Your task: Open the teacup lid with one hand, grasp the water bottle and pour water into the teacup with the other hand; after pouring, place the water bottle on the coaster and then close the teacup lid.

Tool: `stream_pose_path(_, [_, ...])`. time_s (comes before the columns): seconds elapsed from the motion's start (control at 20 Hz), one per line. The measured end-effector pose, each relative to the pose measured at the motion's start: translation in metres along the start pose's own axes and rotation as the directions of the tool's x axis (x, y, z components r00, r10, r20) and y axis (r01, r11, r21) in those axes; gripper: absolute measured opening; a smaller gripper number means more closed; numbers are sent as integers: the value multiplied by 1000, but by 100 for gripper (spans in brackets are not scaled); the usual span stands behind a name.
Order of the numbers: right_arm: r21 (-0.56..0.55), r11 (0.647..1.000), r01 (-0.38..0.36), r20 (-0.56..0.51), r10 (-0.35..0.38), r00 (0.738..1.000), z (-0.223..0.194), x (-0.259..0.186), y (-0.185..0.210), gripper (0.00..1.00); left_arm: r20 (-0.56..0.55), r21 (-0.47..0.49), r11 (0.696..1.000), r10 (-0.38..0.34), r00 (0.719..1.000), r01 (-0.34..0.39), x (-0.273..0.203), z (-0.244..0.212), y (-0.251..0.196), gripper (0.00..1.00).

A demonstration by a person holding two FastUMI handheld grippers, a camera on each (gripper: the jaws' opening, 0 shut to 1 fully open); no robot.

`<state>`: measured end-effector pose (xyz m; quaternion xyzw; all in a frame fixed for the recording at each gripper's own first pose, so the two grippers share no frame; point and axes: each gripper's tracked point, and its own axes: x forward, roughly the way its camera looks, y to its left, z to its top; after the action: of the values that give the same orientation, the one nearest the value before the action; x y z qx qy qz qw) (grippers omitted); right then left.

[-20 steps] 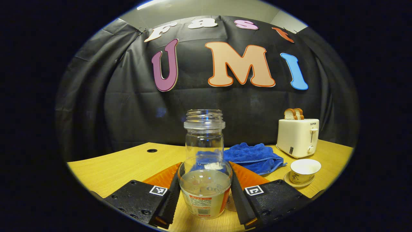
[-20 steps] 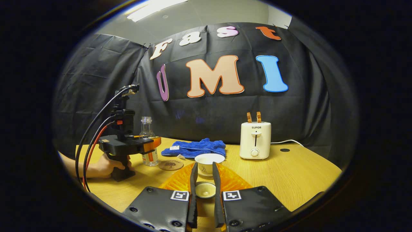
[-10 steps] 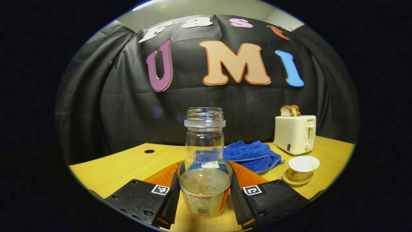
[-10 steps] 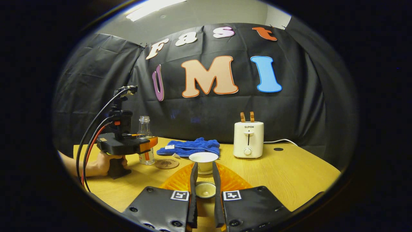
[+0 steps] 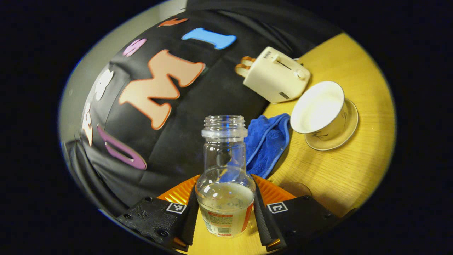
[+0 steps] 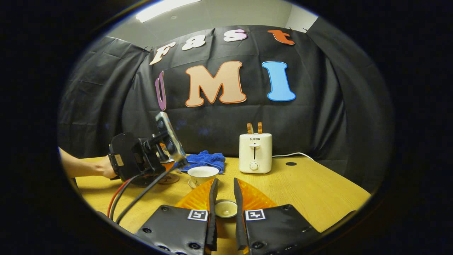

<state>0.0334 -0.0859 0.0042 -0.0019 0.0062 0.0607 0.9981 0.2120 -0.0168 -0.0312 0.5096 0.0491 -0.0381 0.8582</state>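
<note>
My left gripper (image 5: 224,191) is shut on a clear water bottle (image 5: 224,209) with no cap, partly filled and with a label low on its body. The bottle is tipped over sideways, its mouth left of the open white teacup (image 5: 318,106) on its saucer (image 5: 336,140). No water is leaving the mouth. In the right gripper view, my right gripper (image 6: 224,184) is shut on the small round teacup lid (image 6: 225,209) above the table. The teacup (image 6: 202,174) stands just ahead, with the left gripper (image 6: 164,157) rolled over beside it. A round brown coaster (image 6: 169,179) lies under that gripper.
A cream toaster (image 6: 255,153) with bread slices stands at the back of the wooden table (image 6: 311,191), its cord trailing right. A crumpled blue cloth (image 6: 206,159) lies behind the cup. A person's hand (image 6: 104,167) holds the left gripper; its cables hang forward.
The left gripper has rolled the bottle from upright to strongly tilted and moved close to the teacup. The right gripper, still holding the lid, has turned slightly right.
</note>
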Motion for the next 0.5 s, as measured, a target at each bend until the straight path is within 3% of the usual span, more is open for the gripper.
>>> stream_pose_path(0.15, [0, 1000, -2, 0, 2, 1000, 1, 0, 1, 24, -3, 157, 987, -28, 1000, 28, 2, 15, -7, 67])
stream_pose_path(0.25, [1, 1000, -5, -1, 5, 1000, -1, -2, 1, 24, -18, 266, 963, -46, 999, 49, 4, 16, -9, 67])
stream_pose_path(0.5, [1, 1000, -9, -1, 9, 1000, 1, -1, 2, 24, -76, 411, 903, -104, 992, 126, 10, 6, -10, 67])
